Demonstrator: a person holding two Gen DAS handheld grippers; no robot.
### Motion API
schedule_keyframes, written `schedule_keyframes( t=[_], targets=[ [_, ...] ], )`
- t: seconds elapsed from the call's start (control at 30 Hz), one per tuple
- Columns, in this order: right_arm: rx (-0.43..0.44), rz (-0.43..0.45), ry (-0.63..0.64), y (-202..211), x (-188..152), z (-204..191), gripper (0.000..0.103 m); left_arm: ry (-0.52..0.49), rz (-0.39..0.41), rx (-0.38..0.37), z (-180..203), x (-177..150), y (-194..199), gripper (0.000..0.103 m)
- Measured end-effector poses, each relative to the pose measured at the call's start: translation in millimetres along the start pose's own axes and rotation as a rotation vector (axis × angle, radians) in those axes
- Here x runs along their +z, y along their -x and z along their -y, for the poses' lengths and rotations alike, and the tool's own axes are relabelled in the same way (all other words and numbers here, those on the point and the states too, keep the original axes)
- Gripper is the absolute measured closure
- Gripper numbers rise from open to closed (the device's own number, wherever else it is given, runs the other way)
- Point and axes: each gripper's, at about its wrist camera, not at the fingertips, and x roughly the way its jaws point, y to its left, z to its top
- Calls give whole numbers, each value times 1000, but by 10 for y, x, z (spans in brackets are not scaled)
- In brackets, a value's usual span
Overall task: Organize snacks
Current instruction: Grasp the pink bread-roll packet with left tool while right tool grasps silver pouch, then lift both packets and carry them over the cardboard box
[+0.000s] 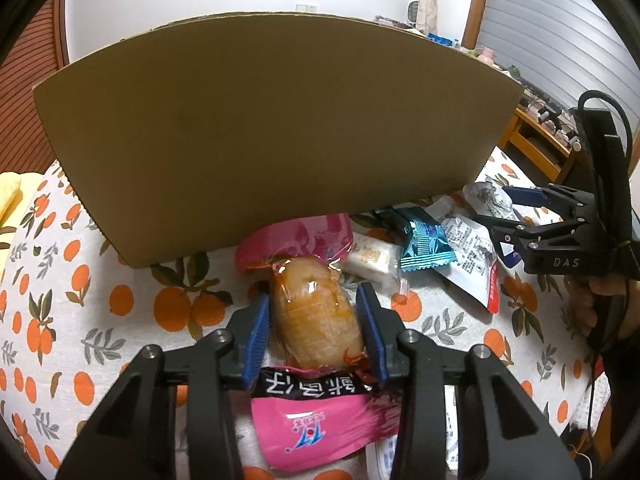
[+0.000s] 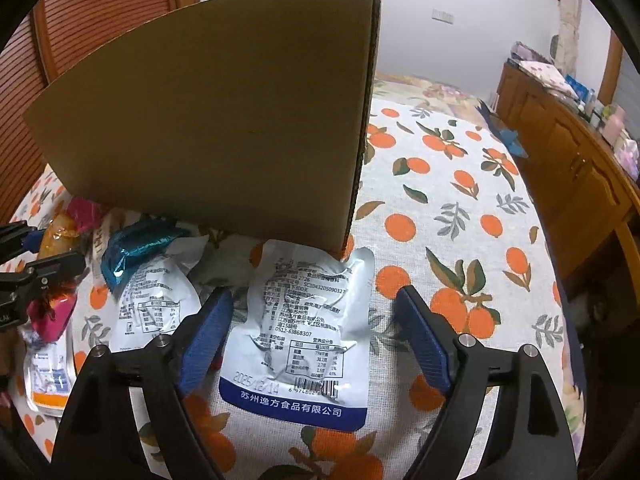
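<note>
My left gripper (image 1: 316, 312) has its blue pads on both sides of a clear-wrapped orange-brown snack (image 1: 316, 312) that lies on pink packets (image 1: 320, 428). A tall cardboard box (image 1: 276, 128) stands right behind. A teal packet (image 1: 424, 244), a small white packet (image 1: 370, 260) and silver-white pouches (image 1: 468, 256) lie to its right. My right gripper (image 2: 316, 328) is open above a silver-white pouch with a blue band (image 2: 308, 328) at the box's (image 2: 224, 120) near corner. It also shows in the left wrist view (image 1: 516, 224).
The table has a white cloth with orange fruit print (image 2: 460, 200). A wooden cabinet (image 2: 568, 152) runs along the right. More pouches (image 2: 156, 304) and the teal packet (image 2: 132, 248) lie left of my right gripper. The left gripper (image 2: 32, 256) shows at the far left.
</note>
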Motion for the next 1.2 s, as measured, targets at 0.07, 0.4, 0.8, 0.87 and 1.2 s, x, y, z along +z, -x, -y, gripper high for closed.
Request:
schedule_keyframes(
  t=[0.07,0.4,0.8,0.87,1.2],
  targets=[
    [0,0,-1,-3,3,-2,17,-3,-1,2,-8,-15,16,62],
    [-2,5,2,11,1,-8,30,12,22,-21,-73,-57,123,65],
    [14,-2,20,81,-50,-24,42,15,63,-44,-158,-129,337,65],
    [17,-1,19,86,-67,-22,42,11,69,-42,-158,-124,380,65],
    [21,36,20,269,-119,-81,42,4,97,-28,-142,-117,528,65]
  ],
)
